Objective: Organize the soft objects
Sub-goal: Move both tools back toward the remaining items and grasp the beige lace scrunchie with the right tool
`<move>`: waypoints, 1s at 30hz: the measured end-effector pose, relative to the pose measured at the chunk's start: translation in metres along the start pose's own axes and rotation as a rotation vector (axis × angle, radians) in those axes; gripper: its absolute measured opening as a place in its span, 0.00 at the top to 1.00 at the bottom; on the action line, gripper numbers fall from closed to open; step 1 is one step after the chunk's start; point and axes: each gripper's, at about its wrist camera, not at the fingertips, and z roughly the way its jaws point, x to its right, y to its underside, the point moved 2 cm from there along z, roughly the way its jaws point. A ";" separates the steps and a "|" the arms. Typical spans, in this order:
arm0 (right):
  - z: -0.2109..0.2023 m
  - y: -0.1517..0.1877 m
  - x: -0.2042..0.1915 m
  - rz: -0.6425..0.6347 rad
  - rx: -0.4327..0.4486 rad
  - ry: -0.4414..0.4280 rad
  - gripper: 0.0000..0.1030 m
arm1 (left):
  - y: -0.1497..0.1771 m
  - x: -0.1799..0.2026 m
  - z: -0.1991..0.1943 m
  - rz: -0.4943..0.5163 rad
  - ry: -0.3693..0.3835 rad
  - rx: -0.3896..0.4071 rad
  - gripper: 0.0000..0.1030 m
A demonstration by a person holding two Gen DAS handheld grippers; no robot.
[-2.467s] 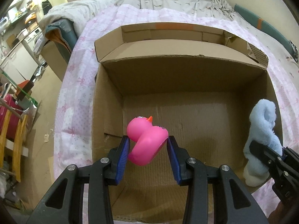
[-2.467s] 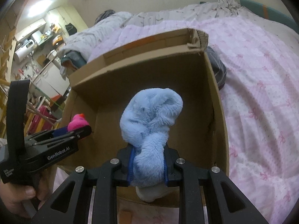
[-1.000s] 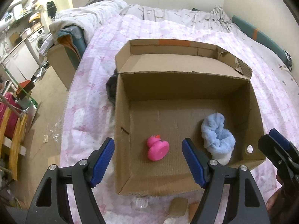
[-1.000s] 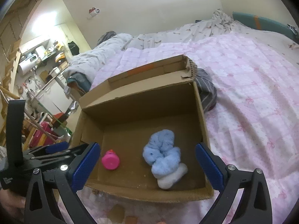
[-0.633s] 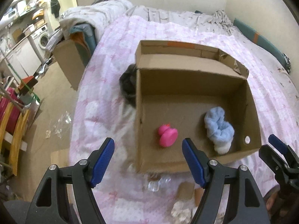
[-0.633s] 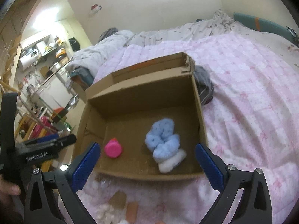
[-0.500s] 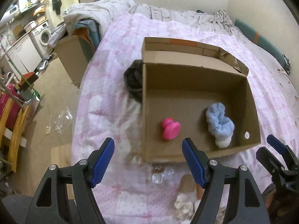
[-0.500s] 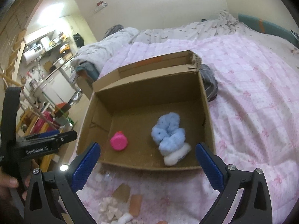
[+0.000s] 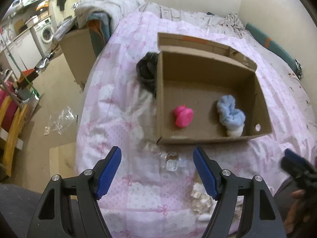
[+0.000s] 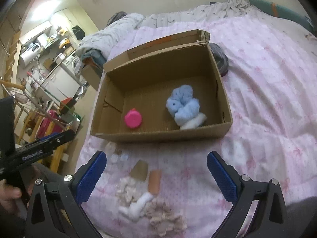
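An open cardboard box (image 9: 200,138) (image 10: 158,135) lies on a pink quilted bed. Inside it sit a pink rubber duck (image 9: 183,116) (image 10: 133,120) on the left and a fluffy blue soft toy (image 9: 230,116) (image 10: 183,106) on the right. My left gripper (image 9: 157,168) hangs open and empty over the quilt in front of the box. My right gripper (image 10: 156,173) is open and empty too, above several loose items: a beige fluffy piece (image 10: 165,218), a white sock (image 10: 136,205), an orange tube (image 10: 155,181) and a brown card (image 10: 140,170).
A dark garment (image 9: 147,71) lies against the box's left side. Clear plastic bits (image 9: 172,161) lie on the quilt by the box front. A second cardboard box (image 9: 78,49) stands off the bed at the left. Floor clutter and a washing machine (image 9: 46,32) are farther left.
Both grippers have pulled back from the box, so it looks smaller and farther. The loose items on the quilt in front of it have come into view. The duck and blue toy stay in the box.
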 end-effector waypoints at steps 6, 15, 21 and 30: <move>-0.005 0.008 0.009 0.044 0.009 -0.009 0.00 | 0.014 -0.037 0.019 -0.189 -0.024 -0.073 0.30; 0.034 0.024 -0.002 0.006 -0.169 0.047 0.00 | 0.017 -0.025 0.027 -0.128 -0.048 -0.100 0.30; 0.067 0.054 -0.005 -0.064 -0.462 0.077 0.00 | 0.018 -0.023 0.030 -0.123 -0.041 -0.110 0.30; 0.098 0.092 -0.022 -0.263 -0.614 0.130 0.12 | 0.021 -0.021 0.032 -0.121 -0.026 -0.123 0.30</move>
